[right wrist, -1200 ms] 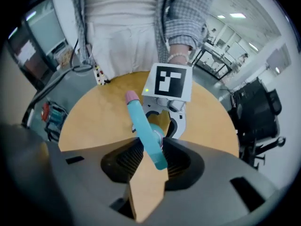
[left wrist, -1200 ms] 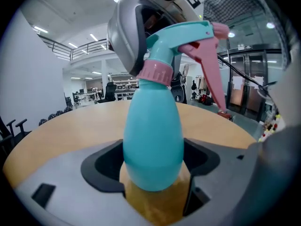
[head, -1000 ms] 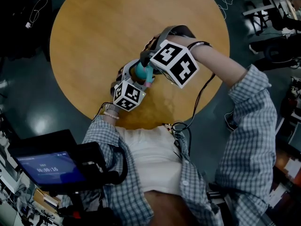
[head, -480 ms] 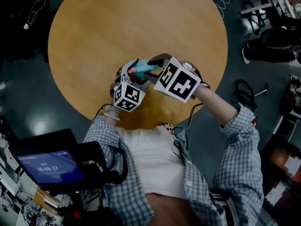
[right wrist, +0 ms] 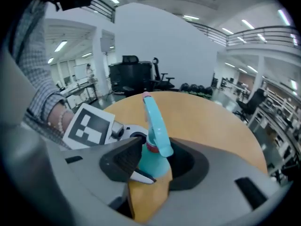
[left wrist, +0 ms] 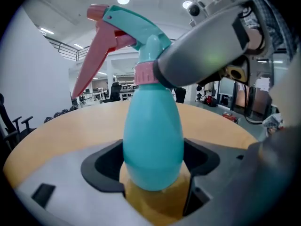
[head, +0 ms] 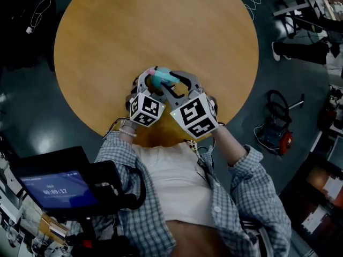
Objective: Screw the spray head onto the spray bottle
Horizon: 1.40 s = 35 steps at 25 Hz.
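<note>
A teal spray bottle [left wrist: 153, 140] stands upright on the round wooden table [head: 134, 31], near its front edge. Its teal spray head [left wrist: 141, 29] with a pink trigger [left wrist: 96, 55] sits on the neck above a pink collar [left wrist: 143, 73]. My left gripper [left wrist: 153, 173] is shut on the bottle's belly. My right gripper [right wrist: 153, 161] comes in from my side and is shut on the collar of the spray head [right wrist: 155, 126]. In the head view the left gripper [head: 147, 84] and right gripper [head: 170, 84] meet at the spray bottle [head: 161, 78].
The left gripper's marker cube [right wrist: 91, 126] stands close beside the right jaws. A lit tablet [head: 59, 189] hangs at my lower left. On the floor lie a white cable [head: 40, 15] at the left and a red tool [head: 276, 135] at the right.
The right gripper has rolled round the bottle's neck, its cube swinging from the far right side to the near side, elbow dropping. The left gripper and bottle body stayed put.
</note>
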{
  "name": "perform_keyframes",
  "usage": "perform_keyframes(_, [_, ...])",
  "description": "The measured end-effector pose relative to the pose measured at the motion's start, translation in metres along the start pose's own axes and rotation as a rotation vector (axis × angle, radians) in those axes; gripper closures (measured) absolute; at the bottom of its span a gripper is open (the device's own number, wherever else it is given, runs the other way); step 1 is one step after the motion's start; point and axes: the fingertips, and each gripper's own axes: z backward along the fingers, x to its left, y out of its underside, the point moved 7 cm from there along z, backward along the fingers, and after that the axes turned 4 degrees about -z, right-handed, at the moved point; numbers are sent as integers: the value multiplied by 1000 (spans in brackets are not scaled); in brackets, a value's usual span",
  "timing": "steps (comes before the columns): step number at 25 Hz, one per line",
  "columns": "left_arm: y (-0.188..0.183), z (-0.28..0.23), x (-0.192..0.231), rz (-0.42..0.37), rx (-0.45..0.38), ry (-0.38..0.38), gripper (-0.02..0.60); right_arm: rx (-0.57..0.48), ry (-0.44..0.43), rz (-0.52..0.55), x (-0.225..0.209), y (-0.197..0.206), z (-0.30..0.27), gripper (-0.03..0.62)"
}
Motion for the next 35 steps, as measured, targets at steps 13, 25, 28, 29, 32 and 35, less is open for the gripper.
perform_keyframes(13, [2, -2, 5, -43, 1, 86, 187, 12, -151, 1762, -30, -38, 55, 357])
perform_keyframes(25, [1, -2, 5, -64, 1, 128, 187, -42, -519, 2533, 0, -29, 15, 362])
perform_keyframes(28, [2, -1, 5, -64, 1, 125, 187, -16, -526, 2569, 0, -25, 7, 434])
perform_keyframes(29, [1, -1, 4, -63, 0, 125, 187, 2, -528, 2566, -1, -23, 6, 449])
perform_keyframes(32, [-1, -2, 4, -65, 1, 123, 187, 73, -539, 2514, -5, -22, 7, 475])
perform_keyframes(35, [-1, -2, 4, -61, 1, 114, 187, 141, -561, 2370, 1, -26, 4, 487])
